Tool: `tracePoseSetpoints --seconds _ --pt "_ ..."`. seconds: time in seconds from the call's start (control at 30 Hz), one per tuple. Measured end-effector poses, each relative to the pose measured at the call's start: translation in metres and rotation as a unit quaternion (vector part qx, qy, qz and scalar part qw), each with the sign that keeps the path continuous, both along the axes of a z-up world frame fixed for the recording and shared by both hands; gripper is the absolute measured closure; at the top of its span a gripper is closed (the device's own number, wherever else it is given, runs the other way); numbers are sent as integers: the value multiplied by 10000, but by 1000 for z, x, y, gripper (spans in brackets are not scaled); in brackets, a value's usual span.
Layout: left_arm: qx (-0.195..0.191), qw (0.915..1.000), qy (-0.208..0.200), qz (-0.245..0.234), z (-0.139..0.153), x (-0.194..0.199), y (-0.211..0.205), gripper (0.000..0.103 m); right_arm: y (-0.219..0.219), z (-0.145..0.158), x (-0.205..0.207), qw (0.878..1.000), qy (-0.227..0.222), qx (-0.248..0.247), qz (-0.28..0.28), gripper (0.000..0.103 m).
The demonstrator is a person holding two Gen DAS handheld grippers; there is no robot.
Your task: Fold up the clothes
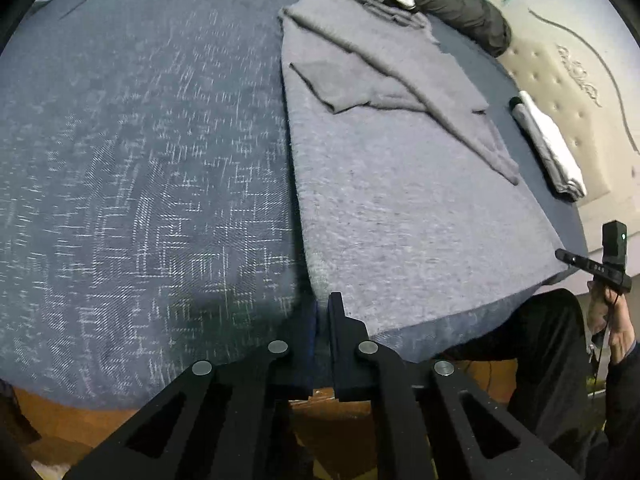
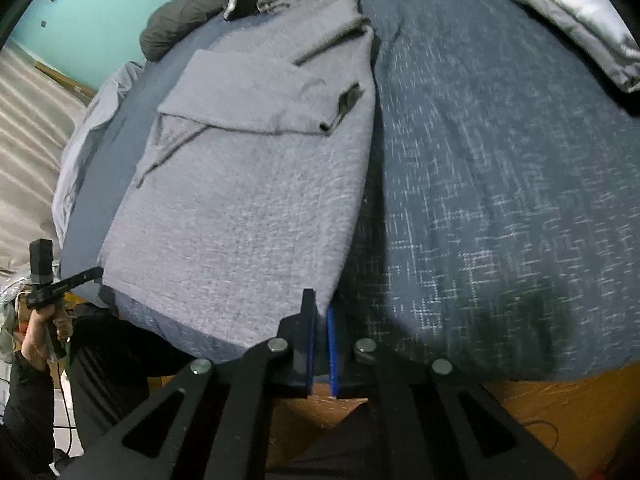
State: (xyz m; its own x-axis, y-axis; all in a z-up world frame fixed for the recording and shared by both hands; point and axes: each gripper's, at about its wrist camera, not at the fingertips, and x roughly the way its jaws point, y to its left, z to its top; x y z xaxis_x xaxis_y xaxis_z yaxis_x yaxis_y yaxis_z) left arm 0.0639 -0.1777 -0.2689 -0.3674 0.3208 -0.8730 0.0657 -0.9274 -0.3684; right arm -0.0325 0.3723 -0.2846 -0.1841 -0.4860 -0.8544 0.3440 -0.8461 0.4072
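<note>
Now the grey sweater (image 1: 400, 208) lies flat on the bed (image 1: 140, 160), on a dark blue bedspread flecked with white, its sleeves folded in across the body. Its bottom hem reaches the near edge of the mattress. The left gripper (image 1: 323, 320) has its jaws drawn almost together at the hem's left corner, and fabric seems to be caught between them, though blur leaves the pinch itself hard to make out. The right gripper (image 2: 320, 312), seen from its own camera, is likewise narrowed to a slim gap at the hem's right corner, with blue pads facing each other and the sweater's edge running down into them.

Across the hem, each camera catches the other gripper held in a hand (image 1: 608, 320) below a dark sleeve, just off the bed's edge. A stack of folded pale clothes (image 1: 552, 152) sits on the bedspread to the right of the sweater, apart from it. Beyond the collar lies a dark bundle (image 1: 460, 4) with a white piece on top. A tufted headboard (image 1: 560, 80) stands at the right, and a teal wall (image 2: 100, 12) rises behind the bed.
</note>
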Motion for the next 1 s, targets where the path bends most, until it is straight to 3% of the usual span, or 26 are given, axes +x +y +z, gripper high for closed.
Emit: tracePoseSetpoints --seconds 1.0 --pt "-31 9966 674 -481 54 69 -6 98 14 49 41 9971 485 -436 392 99"
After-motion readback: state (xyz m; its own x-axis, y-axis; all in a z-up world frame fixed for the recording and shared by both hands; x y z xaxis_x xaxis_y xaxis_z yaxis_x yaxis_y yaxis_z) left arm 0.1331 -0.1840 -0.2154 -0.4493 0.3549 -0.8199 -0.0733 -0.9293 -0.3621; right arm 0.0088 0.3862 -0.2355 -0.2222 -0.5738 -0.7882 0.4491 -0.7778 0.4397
